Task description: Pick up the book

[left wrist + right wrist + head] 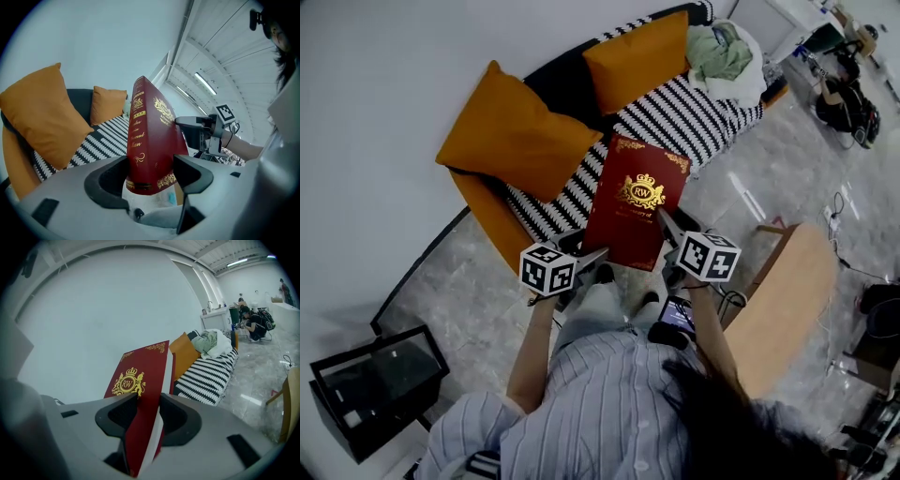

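Looking down past a blue-and-white striped cotton shirt (600, 412) and two bare forearms. Flanked at floor level by a black box-shaped case (370, 384) on the left and a curved pale-wood surface (787, 300) on the right.

Just ahead, left gripper (592, 253) with fingers clamped on the bottom of the spine of a dark red hardcover book with a gold crest (636, 202). Right gripper (666, 228) with fingers clamped on the opposite lower edge, on the page side. Held up in the air between the two, top leaning away from the body, over the front edge of a low sofa draped in black-and-white striped fabric (675, 112) and touching neither sofa nor floor.

Beyond, two plump orange cushions (516, 131) propped along the sofa back, then a heap of pale green and white cloth (722, 56) at the far end. Grey marbled floor (787, 178) to the right, strewn with cables, and a plain white wall (384, 84) behind. Far off in the right gripper view, a person crouching (255, 326) by some bags.

Thick and rectangular, with gold corner scrollwork, gold lettering down the spine too blurred to read in full, and a crowned "RW" shield on the cover. White page block visible along the right-hand edge.

Smooth, slightly glossy cover against matte grey plastic fingers. Soft woven stripes, polished stone, hard black casing.
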Action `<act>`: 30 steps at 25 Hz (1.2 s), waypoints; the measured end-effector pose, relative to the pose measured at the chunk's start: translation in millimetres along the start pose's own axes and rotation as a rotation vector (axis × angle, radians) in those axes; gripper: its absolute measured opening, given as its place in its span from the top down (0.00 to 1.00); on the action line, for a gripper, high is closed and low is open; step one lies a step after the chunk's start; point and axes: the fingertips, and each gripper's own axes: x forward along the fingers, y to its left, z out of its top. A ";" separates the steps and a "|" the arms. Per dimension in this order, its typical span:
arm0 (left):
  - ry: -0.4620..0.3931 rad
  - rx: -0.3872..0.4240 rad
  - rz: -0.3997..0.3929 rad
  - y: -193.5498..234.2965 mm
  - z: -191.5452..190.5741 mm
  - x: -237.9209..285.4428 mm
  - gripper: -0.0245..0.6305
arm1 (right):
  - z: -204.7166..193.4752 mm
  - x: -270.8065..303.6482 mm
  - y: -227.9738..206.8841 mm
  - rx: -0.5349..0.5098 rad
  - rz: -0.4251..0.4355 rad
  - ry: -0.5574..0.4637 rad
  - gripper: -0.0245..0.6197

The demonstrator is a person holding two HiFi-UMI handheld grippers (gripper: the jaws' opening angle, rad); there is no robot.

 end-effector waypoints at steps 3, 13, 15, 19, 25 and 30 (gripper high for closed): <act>0.000 0.005 0.007 -3.9 0.0 -1.4 0.48 | 0.3 -3.8 0.9 -0.001 0.004 0.007 0.72; -0.016 0.024 0.032 -64.1 -25.0 11.6 0.48 | -11.6 -62.3 -27.1 0.003 0.025 0.004 0.72; -0.024 0.022 0.038 -78.3 -30.7 15.0 0.48 | -14.1 -75.0 -34.5 0.005 0.033 0.004 0.72; -0.037 0.023 0.061 -103.7 -45.2 16.0 0.48 | -22.3 -98.5 -42.3 -0.001 0.060 0.003 0.72; -0.057 0.021 0.091 -138.2 -67.7 19.2 0.48 | -33.8 -131.7 -51.9 -0.028 0.094 -0.003 0.72; -0.070 0.030 0.106 -168.4 -87.6 23.3 0.48 | -47.0 -162.1 -65.1 -0.031 0.113 -0.016 0.72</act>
